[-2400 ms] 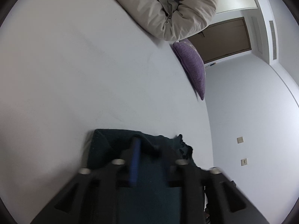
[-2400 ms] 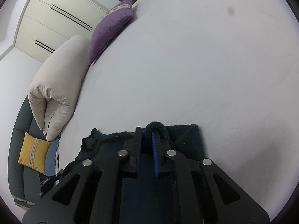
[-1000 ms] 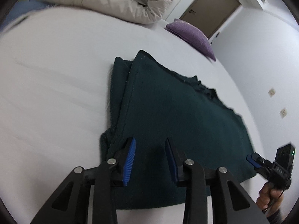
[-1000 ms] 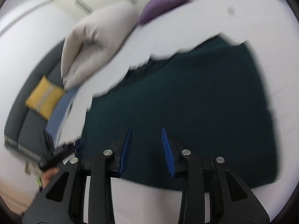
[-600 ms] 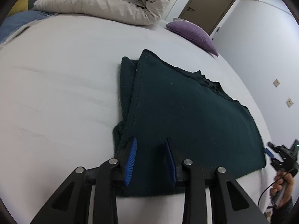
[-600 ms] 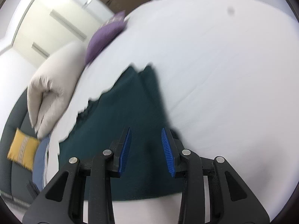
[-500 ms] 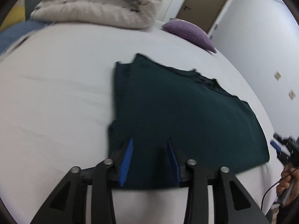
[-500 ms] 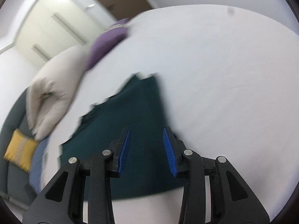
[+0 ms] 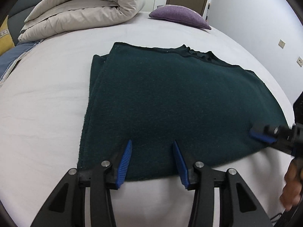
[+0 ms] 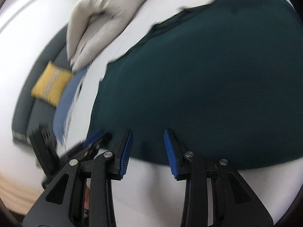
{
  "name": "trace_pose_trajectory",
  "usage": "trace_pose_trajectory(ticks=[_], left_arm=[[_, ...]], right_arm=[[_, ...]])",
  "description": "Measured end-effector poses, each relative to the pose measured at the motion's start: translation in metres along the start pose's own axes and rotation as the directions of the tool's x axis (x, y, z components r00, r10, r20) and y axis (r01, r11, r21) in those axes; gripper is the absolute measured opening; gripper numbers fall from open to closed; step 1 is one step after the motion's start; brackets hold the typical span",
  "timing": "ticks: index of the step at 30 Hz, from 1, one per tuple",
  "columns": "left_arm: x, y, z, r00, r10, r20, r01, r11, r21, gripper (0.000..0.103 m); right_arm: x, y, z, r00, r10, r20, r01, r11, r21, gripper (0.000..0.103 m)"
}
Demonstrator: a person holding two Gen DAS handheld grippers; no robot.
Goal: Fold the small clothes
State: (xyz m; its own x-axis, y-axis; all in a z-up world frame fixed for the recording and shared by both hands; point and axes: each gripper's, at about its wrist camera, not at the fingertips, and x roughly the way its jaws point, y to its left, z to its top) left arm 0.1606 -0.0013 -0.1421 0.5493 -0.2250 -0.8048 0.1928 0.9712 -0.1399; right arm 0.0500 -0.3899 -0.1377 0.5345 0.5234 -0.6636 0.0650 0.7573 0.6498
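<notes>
Between two folds, by the look of it: dark green knitted garment [image 9: 170, 98] lying flat and folded over on the white bed sheet [image 9: 43, 102], a second layer showing along its left edge; nothing lifted. Left gripper [image 9: 152, 160] over the near hem, jaws just opened further, moderately wide, only air between the blue pads; right gripper [image 10: 148, 151] also parted and empty, near the same hem at the right corner. Probably next: lowering onto the near edge, pinching both layers, carrying them over toward the far side, both hands level. Left view sharp, showing the rolled beige duvet [image 9: 83, 9], purple cushion [image 9: 178, 17] and the frilled far edge; right view blurred, showing instead the yellow cushion [image 10: 51, 85].
</notes>
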Motion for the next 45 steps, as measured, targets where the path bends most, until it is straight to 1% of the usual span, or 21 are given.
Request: trace_pose_trajectory(ticks=[3, 6, 10, 13, 16, 17, 18, 19, 20, 23, 26, 28, 30, 34, 35, 37, 39, 40, 41, 43, 45], left_arm=[[0.0, -0.001, -0.002, 1.0, 0.004, 0.005, -0.004, 1.0, -0.004, 0.048], [0.0, -0.003, -0.002, 1.0, 0.007, 0.007, -0.007, 1.0, -0.003, 0.048], [-0.001, -0.002, 0.0, 1.0, 0.005, 0.003, -0.005, 1.0, -0.001, 0.048], [-0.002, -0.003, -0.001, 1.0, 0.007, -0.001, -0.007, 1.0, 0.001, 0.048], [-0.008, -0.006, 0.0, 1.0, 0.022, -0.006, -0.022, 1.0, 0.011, 0.049], [-0.012, -0.008, 0.0, 1.0, 0.03, -0.005, -0.03, 0.999, 0.017, 0.049], [-0.017, -0.01, 0.001, 0.999, 0.04, -0.003, -0.04, 0.999, 0.026, 0.049], [-0.022, -0.013, 0.002, 0.999, 0.052, 0.005, -0.052, 0.998, 0.035, 0.049], [-0.027, -0.016, 0.003, 0.998, 0.061, 0.019, -0.062, 0.997, 0.045, 0.049], [-0.043, -0.032, 0.01, 0.99, 0.124, 0.075, -0.131, 0.985, 0.112, 0.054], [-0.047, -0.045, 0.02, 0.982, 0.151, 0.114, -0.168, 0.972, 0.164, 0.061], [-0.041, -0.048, 0.028, 0.981, 0.151, 0.121, -0.171, 0.97, 0.175, 0.061], [-0.029, -0.049, 0.038, 0.975, 0.182, 0.124, -0.202, 0.963, 0.179, 0.061], [0.002, -0.034, 0.051, 0.968, 0.24, 0.074, -0.25, 0.954, 0.165, 0.061], [0.01, -0.029, 0.051, 0.969, 0.244, 0.046, -0.248, 0.956, 0.156, 0.061], [0.025, -0.015, 0.047, 0.976, 0.218, -0.019, -0.215, 0.97, 0.117, 0.063], [0.027, -0.008, 0.041, 0.982, 0.191, -0.004, -0.19, 0.978, 0.085, 0.064], [0.027, -0.009, 0.04, 0.981, 0.193, 0.003, -0.193, 0.977, 0.089, 0.064], [0.026, -0.01, 0.039, 0.98, 0.2, 0.006, -0.2, 0.975, 0.095, 0.064], [0.028, -0.011, 0.039, 0.979, 0.203, 0.004, -0.203, 0.975, 0.091, 0.065], [0.031, -0.009, 0.039, 0.981, 0.194, -0.001, -0.193, 0.978, 0.082, 0.065]], right_arm=[[-0.034, -0.032, 0.013, 0.995, -0.055, 0.081, 0.049, 0.997, 0.067, 0.033], [-0.066, -0.061, 0.026, 0.982, -0.116, 0.149, 0.094, 0.985, 0.145, 0.033], [-0.122, -0.106, 0.021, 0.957, -0.173, 0.231, 0.116, 0.963, 0.242, 0.033], [-0.153, -0.12, 0.01, 0.939, -0.198, 0.282, 0.124, 0.957, 0.261, 0.034], [-0.178, -0.127, 0.0, 0.922, -0.21, 0.326, 0.124, 0.956, 0.267, 0.045], [-0.184, -0.127, -0.003, 0.914, -0.222, 0.34, 0.131, 0.953, 0.272, 0.053], [-0.191, -0.129, -0.006, 0.905, -0.24, 0.351, 0.144, 0.95, 0.276, 0.058], [-0.198, -0.129, -0.007, 0.898, -0.252, 0.36, 0.155, 0.948, 0.277, 0.065], [-0.203, -0.129, -0.008, 0.894, -0.255, 0.367, 0.16, 0.949, 0.27, 0.065], [-0.203, -0.123, -0.004, 0.896, -0.245, 0.371, 0.156, 0.955, 0.253, 0.065], [-0.205, -0.124, -0.001, 0.901, -0.225, 0.372, 0.137, 0.959, 0.247, 0.065], [-0.202, -0.122, 0.001, 0.908, -0.212, 0.361, 0.131, 0.963, 0.235, 0.065], [-0.196, -0.119, 0.005, 0.914, -0.205, 0.349, 0.134, 0.967, 0.218, 0.065], [-0.182, -0.117, 0.022, 0.916, -0.211, 0.34, 0.147, 0.968, 0.204, 0.065], [-0.178, -0.118, 0.028, 0.921, -0.206, 0.331, 0.144, 0.969, 0.202, 0.065], [-0.169, -0.121, 0.038, 0.924, -0.224, 0.311, 0.166, 0.965, 0.204, 0.065], [-0.16, -0.126, 0.046, 0.924, -0.242, 0.295, 0.185, 0.96, 0.208, 0.065], [-0.155, -0.133, 0.051, 0.928, -0.249, 0.277, 0.189, 0.956, 0.224, 0.065], [-0.149, -0.139, 0.055, 0.935, -0.245, 0.257, 0.183, 0.953, 0.243, 0.065], [-0.14, -0.147, 0.061, 0.943, -0.221, 0.249, 0.154, 0.953, 0.261, 0.065], [-0.137, -0.148, 0.065, 0.944, -0.212, 0.252, 0.142, 0.953, 0.267, 0.065]])
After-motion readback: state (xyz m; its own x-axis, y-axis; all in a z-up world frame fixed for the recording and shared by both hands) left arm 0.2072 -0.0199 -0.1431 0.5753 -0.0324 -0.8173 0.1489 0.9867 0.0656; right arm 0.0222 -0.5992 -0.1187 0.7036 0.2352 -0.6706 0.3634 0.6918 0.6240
